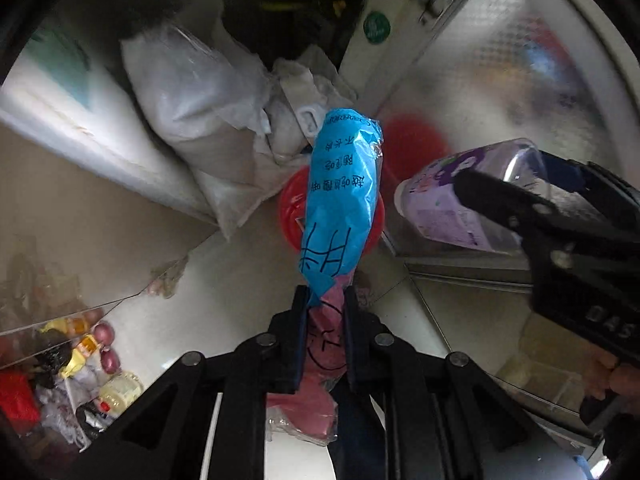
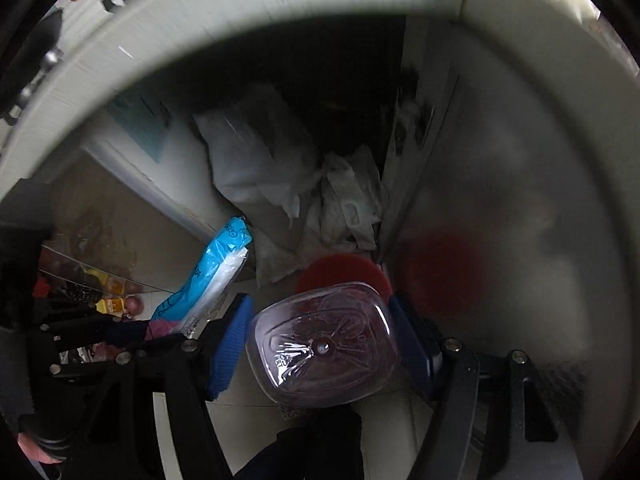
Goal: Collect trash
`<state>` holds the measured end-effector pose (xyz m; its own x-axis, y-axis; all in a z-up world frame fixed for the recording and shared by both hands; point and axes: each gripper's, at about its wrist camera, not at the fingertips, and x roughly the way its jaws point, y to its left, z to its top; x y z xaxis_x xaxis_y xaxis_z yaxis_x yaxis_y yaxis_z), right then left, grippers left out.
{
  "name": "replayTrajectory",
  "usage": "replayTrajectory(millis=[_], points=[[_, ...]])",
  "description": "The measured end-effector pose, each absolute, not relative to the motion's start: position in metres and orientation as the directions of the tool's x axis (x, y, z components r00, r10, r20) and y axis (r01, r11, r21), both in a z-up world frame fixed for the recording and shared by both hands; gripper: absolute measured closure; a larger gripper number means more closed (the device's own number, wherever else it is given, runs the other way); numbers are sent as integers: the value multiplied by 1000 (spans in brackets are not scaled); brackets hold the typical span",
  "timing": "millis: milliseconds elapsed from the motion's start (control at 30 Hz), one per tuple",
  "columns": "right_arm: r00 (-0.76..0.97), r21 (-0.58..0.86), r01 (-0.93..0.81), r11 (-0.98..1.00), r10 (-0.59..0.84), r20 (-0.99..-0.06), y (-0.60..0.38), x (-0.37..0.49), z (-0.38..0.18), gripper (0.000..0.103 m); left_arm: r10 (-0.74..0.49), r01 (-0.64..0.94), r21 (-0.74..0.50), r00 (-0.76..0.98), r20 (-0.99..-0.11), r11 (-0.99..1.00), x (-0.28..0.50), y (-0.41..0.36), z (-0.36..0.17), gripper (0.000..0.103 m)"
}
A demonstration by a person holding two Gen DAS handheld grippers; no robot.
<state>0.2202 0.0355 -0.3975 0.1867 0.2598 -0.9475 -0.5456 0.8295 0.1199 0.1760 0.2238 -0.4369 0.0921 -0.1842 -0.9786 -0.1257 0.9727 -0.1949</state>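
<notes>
Below, crinkly blue wrapper (image 1: 340,200), smooth clear bottle (image 2: 324,344)

Pale floor (image 1: 224,280) below my fingers bare, free to pass. Ahead: red bin (image 1: 290,208), mouth partly covered by blue wrapper (image 1: 344,200) hanging from my left gripper (image 1: 325,312). White bags (image 1: 200,120) heaped behind bin, block way forward. Frosted door (image 1: 500,80) close on right of bin; white wall panel (image 1: 60,100) on left. My right gripper (image 2: 320,344), with clear bottle (image 2: 324,344), just beside wrapper. Clutter pile (image 1: 72,364) lower left.
</notes>
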Motion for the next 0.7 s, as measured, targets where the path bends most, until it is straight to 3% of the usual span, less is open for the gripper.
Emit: replayTrajectory(millis=[300,700], points=[[139,130,-522,843,235,-962,39,237,-472,36,-218,-85,-221,35,-975,972,206,225,-516,89],[110,139,-476,868,216,-970,29,260,-517,36,-202,-8,-202,-14,-979,979,245,210,-565,89]])
